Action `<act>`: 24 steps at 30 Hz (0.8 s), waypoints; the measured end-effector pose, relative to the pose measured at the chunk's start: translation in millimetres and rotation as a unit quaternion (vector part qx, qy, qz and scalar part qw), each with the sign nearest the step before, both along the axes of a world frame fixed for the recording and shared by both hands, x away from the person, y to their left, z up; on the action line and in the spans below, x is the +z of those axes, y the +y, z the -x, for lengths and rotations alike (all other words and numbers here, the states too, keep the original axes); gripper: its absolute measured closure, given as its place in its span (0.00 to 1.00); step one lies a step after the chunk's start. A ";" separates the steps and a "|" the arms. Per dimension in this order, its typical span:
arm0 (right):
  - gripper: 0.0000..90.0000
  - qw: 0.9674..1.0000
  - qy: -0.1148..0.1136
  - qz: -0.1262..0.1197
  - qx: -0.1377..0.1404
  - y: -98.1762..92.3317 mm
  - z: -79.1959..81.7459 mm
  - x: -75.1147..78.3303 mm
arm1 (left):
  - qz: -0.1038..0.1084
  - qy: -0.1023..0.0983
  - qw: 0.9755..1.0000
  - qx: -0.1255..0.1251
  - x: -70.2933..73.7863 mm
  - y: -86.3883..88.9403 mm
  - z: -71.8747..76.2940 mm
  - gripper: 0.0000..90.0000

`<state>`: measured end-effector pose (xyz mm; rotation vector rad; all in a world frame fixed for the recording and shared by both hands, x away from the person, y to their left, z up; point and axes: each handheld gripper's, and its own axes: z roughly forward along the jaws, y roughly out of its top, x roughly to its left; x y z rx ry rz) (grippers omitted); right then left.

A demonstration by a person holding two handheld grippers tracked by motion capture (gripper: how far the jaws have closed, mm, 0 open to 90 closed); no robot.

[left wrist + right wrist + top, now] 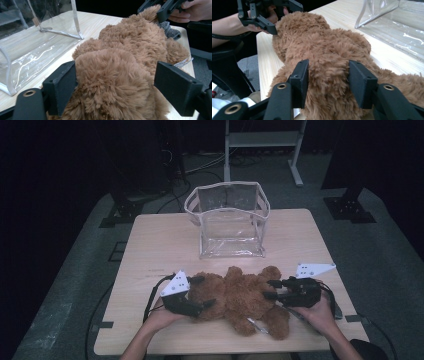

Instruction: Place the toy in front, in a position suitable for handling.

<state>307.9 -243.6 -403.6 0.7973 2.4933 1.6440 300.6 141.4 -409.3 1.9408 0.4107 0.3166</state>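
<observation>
— What sits between the jaws of the left gripper [113, 85]?
— The brown plush bear [125, 65], lying on the wooden table [105, 21]. The left jaw touches the fur; the right stands just clear.
— And beyond?
— A clear plastic bag [32, 47] at left; far off, a hand [192, 10] with the other gripper [160, 8] at the bear's end.

The teddy bear [235, 297] lay flat on the table [150, 245], near the front edge, with its head to the left. The left gripper [202, 292] was at the bear's head, with one jaw on each side of it, and the right gripper [272, 290] was at the bear's other end, with its jaws around a leg. Behind the bear, farther back on the table, stood the bag [227, 220], a little apart from the bear.
</observation>
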 end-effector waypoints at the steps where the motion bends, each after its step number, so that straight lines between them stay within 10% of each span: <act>1: 0.54 1.000 0.001 -0.001 0.003 -0.2 -0.2 1.4 | 0.003 -0.003 1.000 0.003 1.1 1.5 0.3 0.19; 24: 0.38 0.998 0.002 0.047 0.031 14.9 -58.9 59.1 | 0.005 -0.017 0.999 0.050 9.4 31.1 3.8 0.11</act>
